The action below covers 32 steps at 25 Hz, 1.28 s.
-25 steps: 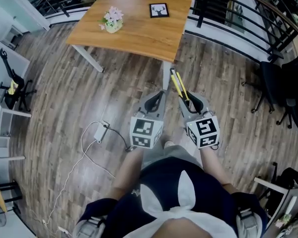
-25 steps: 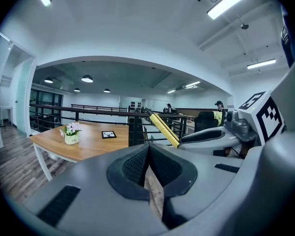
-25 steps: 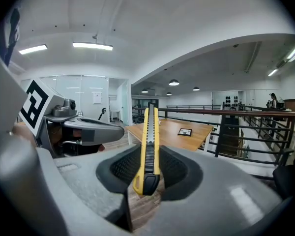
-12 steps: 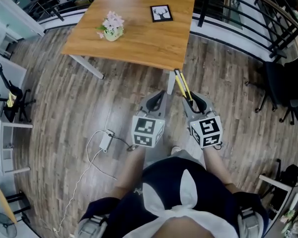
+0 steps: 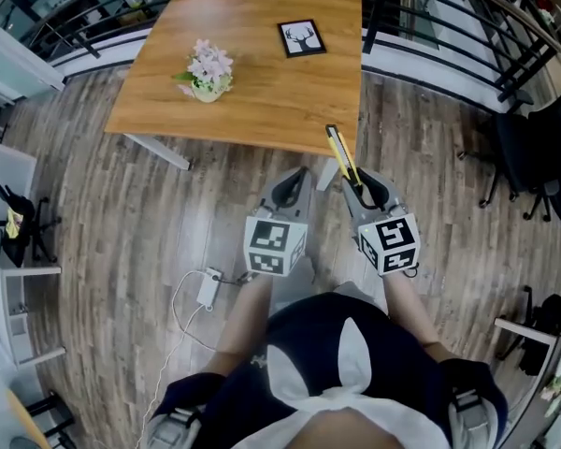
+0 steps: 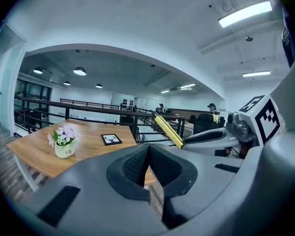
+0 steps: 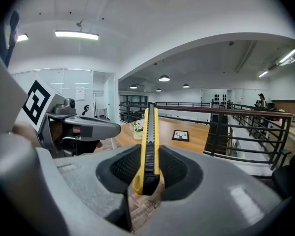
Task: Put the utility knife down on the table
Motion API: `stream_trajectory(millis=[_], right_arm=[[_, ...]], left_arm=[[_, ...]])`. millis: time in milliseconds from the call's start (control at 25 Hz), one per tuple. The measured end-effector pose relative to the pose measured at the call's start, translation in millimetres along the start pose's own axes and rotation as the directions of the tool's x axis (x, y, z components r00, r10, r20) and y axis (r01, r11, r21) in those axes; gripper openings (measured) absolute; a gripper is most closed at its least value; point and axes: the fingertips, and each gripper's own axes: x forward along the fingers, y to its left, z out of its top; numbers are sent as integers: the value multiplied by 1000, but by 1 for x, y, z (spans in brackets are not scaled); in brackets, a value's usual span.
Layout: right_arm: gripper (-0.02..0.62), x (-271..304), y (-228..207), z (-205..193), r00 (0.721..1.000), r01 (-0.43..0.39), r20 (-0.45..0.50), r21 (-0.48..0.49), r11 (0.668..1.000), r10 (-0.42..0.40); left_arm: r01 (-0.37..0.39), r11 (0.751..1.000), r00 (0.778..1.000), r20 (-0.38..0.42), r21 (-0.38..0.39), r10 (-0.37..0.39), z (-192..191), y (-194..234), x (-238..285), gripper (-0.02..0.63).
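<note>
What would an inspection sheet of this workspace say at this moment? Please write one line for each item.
Surface: wooden table, mostly bare, ahead of the person.
Job's things: yellow utility knife, held and pointing toward the table, not yet laid on it.
Clutter: flower pot and picture frame on the table.
Grippers: right hand-held gripper shut on the utility knife; left hand-held gripper shut, empty.
Cables: white cable with adapter on the wood floor.
Surroundings: black railing behind the table; black chair at right.
</note>
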Motion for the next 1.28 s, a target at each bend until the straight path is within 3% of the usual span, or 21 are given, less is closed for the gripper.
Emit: stream_trajectory(millis=[360, 720, 1280], right_arm=[[114, 38, -5, 19, 995, 96, -2, 12, 995, -96], [114, 54, -24, 16, 988, 151, -22, 29, 988, -150], [114, 122, -47, 51, 992, 129, 7, -39, 991, -128]], left_arm=[[53, 998, 999, -3, -18, -53, 5, 54, 14, 17], [130, 991, 991, -36, -11, -130, -2, 58, 45, 17], [91, 996, 996, -9, -10, -91, 26, 122, 87, 17]])
